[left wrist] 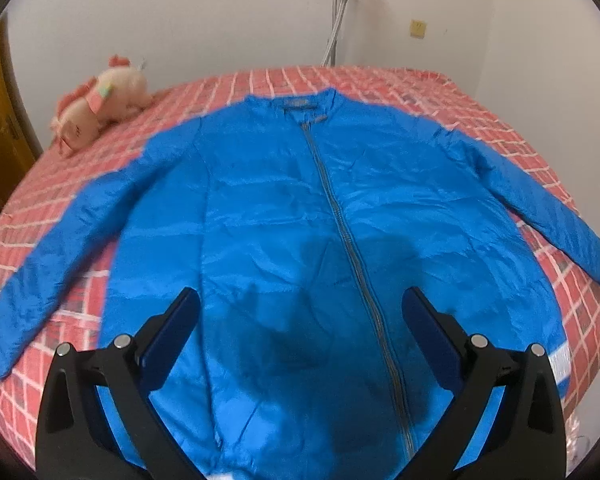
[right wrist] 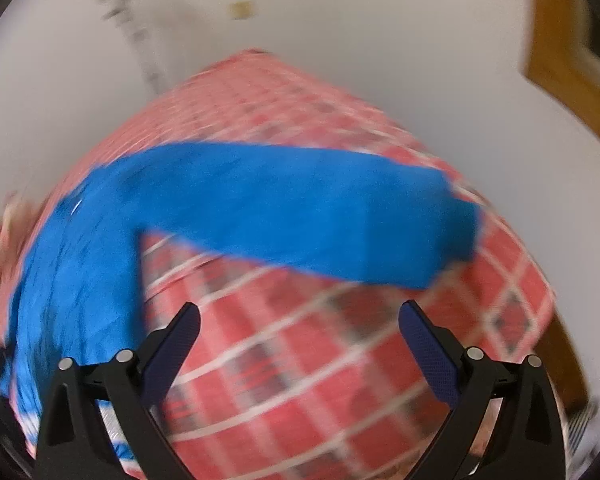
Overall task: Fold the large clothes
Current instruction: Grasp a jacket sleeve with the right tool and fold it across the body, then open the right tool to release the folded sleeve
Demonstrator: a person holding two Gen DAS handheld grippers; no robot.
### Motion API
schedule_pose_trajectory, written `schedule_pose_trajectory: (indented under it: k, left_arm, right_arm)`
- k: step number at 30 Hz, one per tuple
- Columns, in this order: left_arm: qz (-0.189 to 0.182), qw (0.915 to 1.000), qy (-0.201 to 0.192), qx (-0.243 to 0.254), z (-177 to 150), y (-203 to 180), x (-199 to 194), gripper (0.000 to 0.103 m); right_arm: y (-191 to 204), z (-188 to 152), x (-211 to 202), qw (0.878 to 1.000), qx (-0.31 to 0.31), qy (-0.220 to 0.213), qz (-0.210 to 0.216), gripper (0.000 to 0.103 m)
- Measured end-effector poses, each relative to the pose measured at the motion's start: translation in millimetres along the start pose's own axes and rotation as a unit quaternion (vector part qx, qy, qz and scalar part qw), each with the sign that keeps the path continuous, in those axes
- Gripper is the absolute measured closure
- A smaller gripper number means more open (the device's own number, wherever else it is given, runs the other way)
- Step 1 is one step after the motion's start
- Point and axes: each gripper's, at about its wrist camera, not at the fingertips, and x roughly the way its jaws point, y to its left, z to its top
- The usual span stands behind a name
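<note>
Blue, shiny and lightly crinkled, the jacket is lying zipped and face up on the red checked bed, sleeves spread. Folding is seemingly just beginning. The left gripper is hovering wide open over the hem; the right gripper, also spread and empty, is facing the right sleeve, probably next to pinch.

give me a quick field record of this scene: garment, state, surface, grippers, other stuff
garment: blue jacket
state: spread flat, front up, zipper closed, both sleeves out to the sides, unfolded
surface: red checked bed cover
left gripper: open, above the jacket's lower front, holding nothing
right gripper: open, over the bed cover, facing one sleeve, holding nothing; view blurred
other: plush toy at the bed's far corner
</note>
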Motion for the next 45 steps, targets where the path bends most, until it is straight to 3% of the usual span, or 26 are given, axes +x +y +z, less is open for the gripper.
schedule_pose_trajectory:
  k: [4, 6, 9, 12, 15, 16, 19, 22, 26, 32, 39, 45]
  left_arm:
    - [0.009, 0.9999, 0.003, 0.008, 8.2, -0.9, 18.0, 0.004]
    - [0.003, 0.9999, 0.007, 0.009, 10.7, 0.0, 24.2, 0.004]
    - [0.001, 0.9999, 0.014, 0.004, 13.2, 6.2, 30.9, 0.004]
    - [0.003, 0.9999, 0.015, 0.0, 14.7, 11.5, 33.3, 0.004]
    - [-0.002, 0.9998, 0.017, -0.009, 17.3, 17.7, 35.6, 0.004]
    - [-0.002, 0.9998, 0.017, -0.011, 17.9, 19.0, 36.0, 0.004]
    - [-0.004, 0.9996, 0.019, -0.019, 19.0, 24.1, 37.8, 0.004]
    - [-0.007, 0.9994, 0.022, -0.027, 20.3, 30.3, 37.9, 0.004]
    - [0.01, 0.9991, 0.024, -0.034, 24.7, 40.0, 36.6, 0.004]
    - [0.007, 0.9974, 0.036, -0.062, 38.7, 65.3, 39.2, 0.003]
    - [0.014, 0.9968, 0.041, -0.067, 63.7, 85.6, 52.5, 0.003]
    - [0.018, 0.9969, 0.043, -0.063, 80.4, 95.1, 75.6, 0.003]
  right_arm:
    - [-49.6, 22.8, 21.6, 0.998, 0.058, 0.034, 0.007, 0.005]
    - [-60.7, 30.7, 36.7, 0.996, 0.073, 0.05, 0.008, 0.006]
    - [-71.6, 37.0, 56.1, 0.993, 0.096, 0.07, 0.015, 0.016]
    - [-77.0, 46.4, 68.5, 0.993, 0.099, 0.064, 0.014, 0.02]
    - [-74.2, 54.6, 72.0, 0.994, 0.097, 0.053, -0.001, 0.043]
    - [-73.2, 56.4, 71.2, 0.994, 0.095, 0.053, 0.018, 0.059]
    - [-64.5, 61.3, 63.5, 0.995, 0.087, 0.043, 0.022, 0.07]
    - [-42.1, 67.8, 42.8, 0.996, 0.073, 0.013, 0.04, 0.076]
    - [25.9, 86.4, 24.7, 0.997, 0.021, -0.018, 0.076, 0.077]
    - [150.9, 103.5, 37.2, 0.989, -0.072, -0.01, 0.132, 0.078]
    - [289.5, 87.1, 64.7, 0.967, -0.18, 0.019, 0.182, 0.08]
    - [378.7, 58.1, 105.2, 0.95, -0.257, 0.048, 0.173, 0.08]
